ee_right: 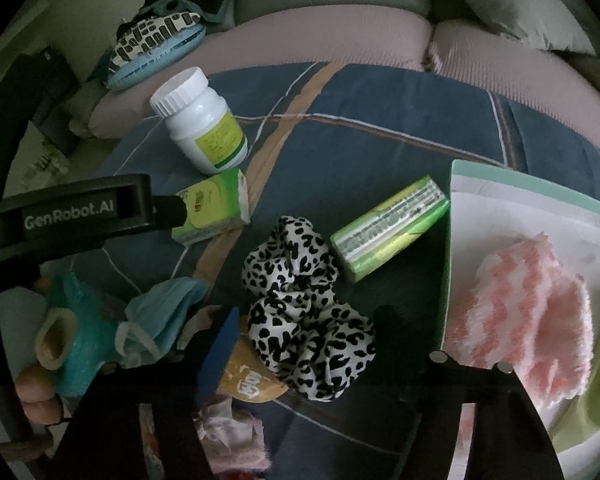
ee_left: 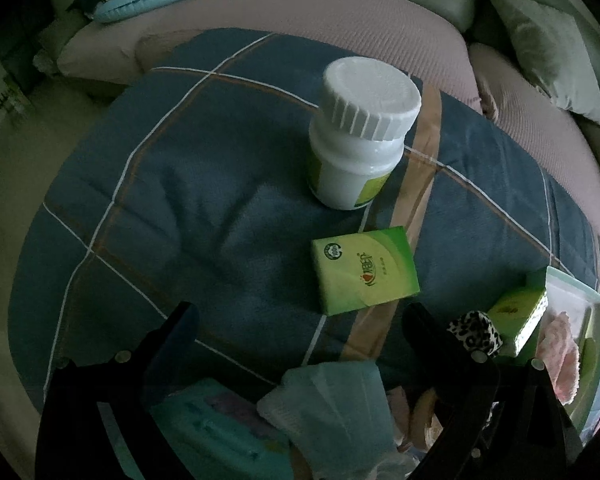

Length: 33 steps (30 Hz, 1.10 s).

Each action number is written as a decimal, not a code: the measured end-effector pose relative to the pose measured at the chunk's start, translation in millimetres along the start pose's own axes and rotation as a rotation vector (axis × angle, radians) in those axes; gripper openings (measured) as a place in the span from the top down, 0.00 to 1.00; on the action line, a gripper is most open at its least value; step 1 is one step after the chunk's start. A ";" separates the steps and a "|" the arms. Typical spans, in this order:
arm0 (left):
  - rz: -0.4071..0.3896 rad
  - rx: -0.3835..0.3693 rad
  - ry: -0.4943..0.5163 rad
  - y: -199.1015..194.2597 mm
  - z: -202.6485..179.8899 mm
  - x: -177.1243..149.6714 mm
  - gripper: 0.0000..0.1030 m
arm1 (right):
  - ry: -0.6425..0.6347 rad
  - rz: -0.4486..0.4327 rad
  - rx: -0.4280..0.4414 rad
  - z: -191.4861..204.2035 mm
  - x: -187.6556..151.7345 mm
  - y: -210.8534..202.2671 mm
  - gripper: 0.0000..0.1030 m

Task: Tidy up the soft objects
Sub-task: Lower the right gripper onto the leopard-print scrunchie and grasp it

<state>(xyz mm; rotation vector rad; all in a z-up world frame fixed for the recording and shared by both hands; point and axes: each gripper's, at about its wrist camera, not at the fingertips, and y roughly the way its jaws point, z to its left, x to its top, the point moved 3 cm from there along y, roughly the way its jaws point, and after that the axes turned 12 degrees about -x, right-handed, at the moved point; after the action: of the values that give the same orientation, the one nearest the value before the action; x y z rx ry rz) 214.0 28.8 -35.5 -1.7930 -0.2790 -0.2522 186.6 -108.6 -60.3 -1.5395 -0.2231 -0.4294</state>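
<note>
The right gripper point(ee_right: 304, 320) points steeply down over a leopard-print scrunchie point(ee_right: 300, 308) lying on the blue checked blanket point(ee_right: 340, 148); its jaws stand apart on either side of the scrunchie, and the pads do not press on it. Just right of the scrunchie lies a green tissue pack point(ee_right: 388, 228), and beyond that a pale tray point(ee_right: 458, 196) holding a pink and white striped cloth point(ee_right: 528, 308). The left gripper point(ee_left: 300, 320) hangs with its jaws spread wide and nothing between them, above a second green tissue pack point(ee_left: 364, 270) that lies flat on the blanket. A white bottle point(ee_left: 360, 132) with a ribbed cap stands just behind that pack. A blue face mask point(ee_left: 332, 400) lies crumpled near the bottom of the left view, beside a teal packet point(ee_left: 212, 432).
</note>
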 end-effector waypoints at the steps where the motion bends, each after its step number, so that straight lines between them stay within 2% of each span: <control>1: 0.002 0.001 0.001 1.4 -0.8 0.7 0.02 | 0.005 0.005 0.002 -0.8 0.2 2.6 0.33; 9: 0.006 0.003 -0.003 2.9 -1.5 1.4 0.02 | 0.005 0.007 -0.003 0.4 1.6 10.3 0.35; 20: 0.006 0.001 -0.003 5.0 -2.6 1.6 0.02 | 0.016 0.008 0.028 1.5 1.5 12.4 0.57; 33: 0.001 0.003 -0.003 5.6 -3.7 1.9 0.02 | 0.042 0.009 0.085 -5.4 1.8 8.4 0.65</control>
<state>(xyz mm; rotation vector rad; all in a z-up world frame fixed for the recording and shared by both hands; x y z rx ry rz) 217.5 24.0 -39.2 -1.7908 -0.2803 -0.2485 191.0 -114.4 -67.4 -1.4466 -0.1989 -0.4396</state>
